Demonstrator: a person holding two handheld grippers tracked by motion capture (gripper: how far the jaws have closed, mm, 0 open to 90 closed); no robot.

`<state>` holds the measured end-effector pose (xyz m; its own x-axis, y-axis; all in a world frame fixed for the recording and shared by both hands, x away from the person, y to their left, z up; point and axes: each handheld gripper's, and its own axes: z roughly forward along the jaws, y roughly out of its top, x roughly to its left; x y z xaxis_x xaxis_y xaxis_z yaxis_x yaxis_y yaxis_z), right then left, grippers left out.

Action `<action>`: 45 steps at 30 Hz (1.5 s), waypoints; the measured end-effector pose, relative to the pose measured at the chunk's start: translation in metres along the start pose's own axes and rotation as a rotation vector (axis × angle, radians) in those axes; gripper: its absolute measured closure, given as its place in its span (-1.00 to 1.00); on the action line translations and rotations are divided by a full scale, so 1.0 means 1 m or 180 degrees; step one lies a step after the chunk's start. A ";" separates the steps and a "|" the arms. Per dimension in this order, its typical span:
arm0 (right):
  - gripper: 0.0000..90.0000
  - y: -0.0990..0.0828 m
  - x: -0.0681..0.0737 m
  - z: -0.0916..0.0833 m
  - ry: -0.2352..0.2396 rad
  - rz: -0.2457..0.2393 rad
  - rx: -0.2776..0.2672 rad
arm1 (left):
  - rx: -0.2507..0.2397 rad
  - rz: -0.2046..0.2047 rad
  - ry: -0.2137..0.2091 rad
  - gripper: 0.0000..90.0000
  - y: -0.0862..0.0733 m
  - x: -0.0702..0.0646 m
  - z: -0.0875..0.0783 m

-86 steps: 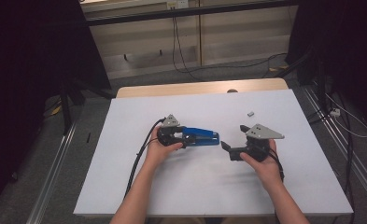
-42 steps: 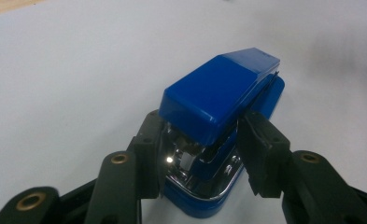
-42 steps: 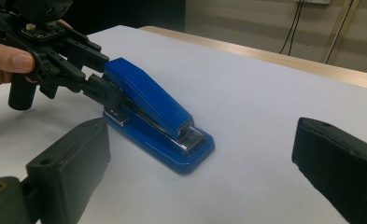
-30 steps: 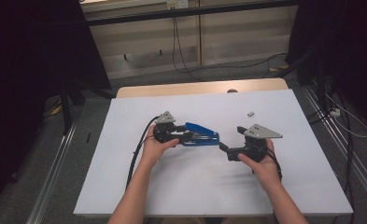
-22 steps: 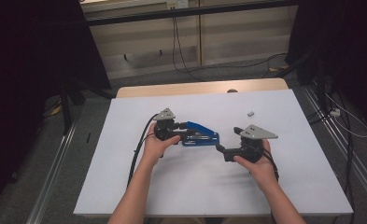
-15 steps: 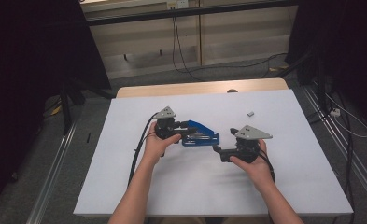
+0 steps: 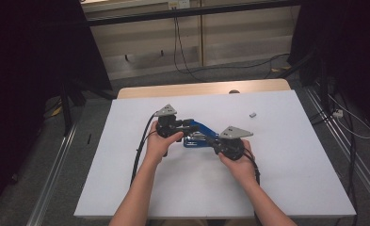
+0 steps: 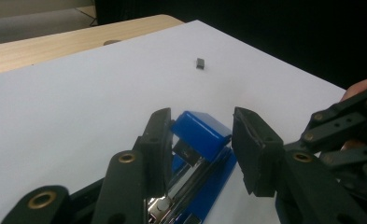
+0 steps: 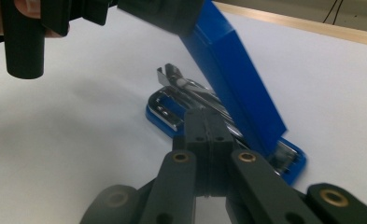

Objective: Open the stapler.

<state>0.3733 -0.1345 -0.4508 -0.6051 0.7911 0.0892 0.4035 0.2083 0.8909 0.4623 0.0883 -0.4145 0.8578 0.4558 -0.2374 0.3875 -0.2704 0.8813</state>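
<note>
- A blue stapler [image 7: 197, 135] is seen at the middle of the white desk [image 7: 291, 165].
- It is flanked by the left gripper [image 7: 185, 126] and the right gripper [image 7: 216, 142], both touching it.
- A small grey piece [image 7: 253, 114] lies apart, farther back.

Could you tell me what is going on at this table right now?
A person is working on a blue stapler on the white table with a gripper in each hand. The left gripper has the stapler's raised lid between its jaws. The right gripper, just closed, sits at the metal magazine. A small grey block lies apart.
</note>
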 end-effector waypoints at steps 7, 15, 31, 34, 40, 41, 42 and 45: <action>1.00 0.008 0.019 0.025 -0.0105 0.0166 -0.0052 | -0.0003 -0.0013 0.0005 0.30 0.000 0.001 0.000; 1.00 0.014 0.025 0.046 -0.0212 0.0227 -0.0050 | -0.0003 -0.0029 -0.0013 0.30 -0.001 0.002 0.000; 1.00 0.015 0.022 0.056 -0.0356 0.0456 -0.0210 | 0.0010 -0.0029 -0.0031 0.30 -0.002 0.005 0.000; 1.00 0.014 0.021 0.059 -0.0368 0.0482 -0.0193 | 0.0011 -0.0031 -0.0024 0.30 -0.002 0.004 0.000; 1.00 0.015 0.022 0.062 -0.0378 0.0533 -0.0193 | 0.0029 -0.0005 -0.0003 0.29 -0.002 0.004 0.000; 1.00 0.016 0.022 0.063 -0.0392 0.0528 -0.0193 | 0.0030 -0.0003 0.0003 0.29 -0.002 0.004 0.000; 1.00 0.016 0.023 0.063 -0.0399 0.0528 -0.0196 | 0.0029 -0.0014 0.0004 0.29 -0.002 0.004 0.000; 1.00 0.016 0.023 0.063 -0.0396 0.0503 -0.0202 | 0.0036 -0.0009 0.0002 0.29 -0.002 0.005 -0.001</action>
<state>0.4091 -0.0767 -0.4630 -0.4467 0.8768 0.1779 0.4404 0.0424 0.8968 0.4651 0.0917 -0.4172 0.8566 0.4570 -0.2395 0.3936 -0.2787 0.8760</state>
